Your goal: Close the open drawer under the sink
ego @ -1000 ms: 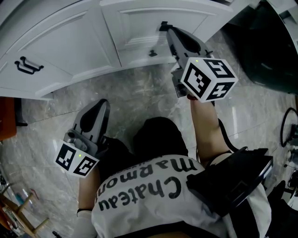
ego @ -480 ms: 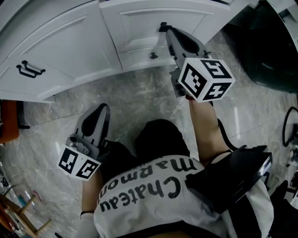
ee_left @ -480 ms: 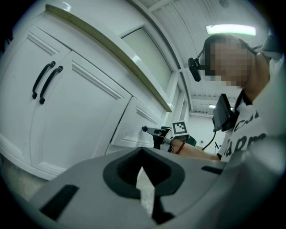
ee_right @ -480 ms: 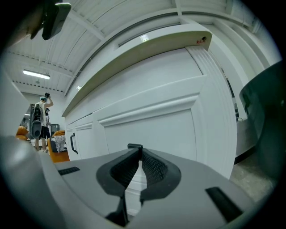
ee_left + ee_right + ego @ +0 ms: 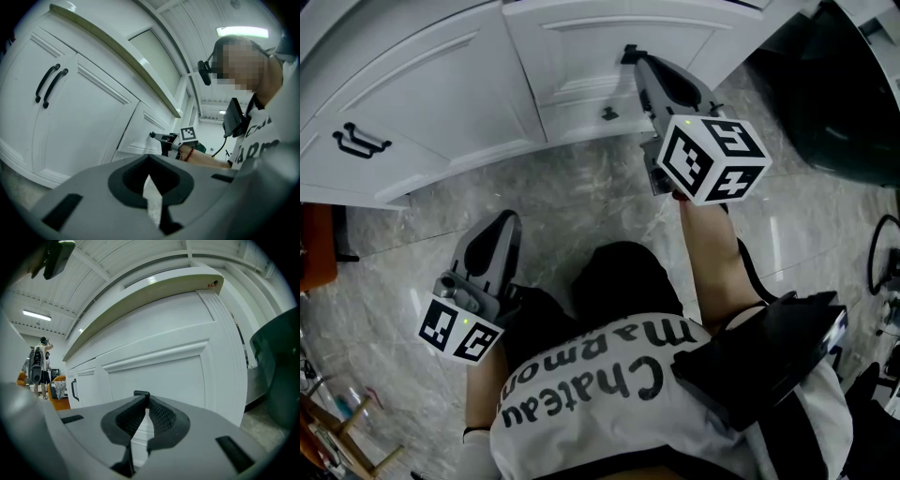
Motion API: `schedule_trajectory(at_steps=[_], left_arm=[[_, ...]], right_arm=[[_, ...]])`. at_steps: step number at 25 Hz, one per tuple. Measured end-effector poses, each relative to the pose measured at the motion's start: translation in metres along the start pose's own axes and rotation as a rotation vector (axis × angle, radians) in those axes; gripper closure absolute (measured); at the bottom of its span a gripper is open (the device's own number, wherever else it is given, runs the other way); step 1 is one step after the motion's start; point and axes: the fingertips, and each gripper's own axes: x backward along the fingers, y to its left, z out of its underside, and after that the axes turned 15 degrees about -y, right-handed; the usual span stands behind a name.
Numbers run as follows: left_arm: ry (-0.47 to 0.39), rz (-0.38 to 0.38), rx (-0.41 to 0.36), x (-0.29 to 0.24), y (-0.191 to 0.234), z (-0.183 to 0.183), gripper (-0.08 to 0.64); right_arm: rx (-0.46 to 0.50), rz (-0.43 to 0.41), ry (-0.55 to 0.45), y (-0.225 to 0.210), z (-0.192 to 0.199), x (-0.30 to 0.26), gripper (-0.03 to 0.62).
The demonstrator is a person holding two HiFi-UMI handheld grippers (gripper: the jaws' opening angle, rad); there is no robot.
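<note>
Underfoot, grey marbled floor [image 5: 581, 202]; white cabinets [image 5: 441, 94] ahead

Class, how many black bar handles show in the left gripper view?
2. The left bar handle and right bar handle sit side by side at upper left; others may be hidden.

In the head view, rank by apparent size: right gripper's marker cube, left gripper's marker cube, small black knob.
1. right gripper's marker cube (looks bigger, perhaps only nearer)
2. left gripper's marker cube
3. small black knob

Grey marbled floor [image 5: 572, 197], black paired handles [image 5: 358, 139] on left cupboard door [image 5: 422, 84]
</note>
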Motion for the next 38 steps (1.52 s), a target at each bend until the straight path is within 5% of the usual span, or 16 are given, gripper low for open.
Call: schedule_trajectory(at_steps=[38], left_arm=[[0.016, 0.01, 0.031, -0.002, 0.01, 0.013, 0.552]], right_arm=[[0.066, 0.04, -0.016, -0.002, 0.003, -0.01, 0.555]])
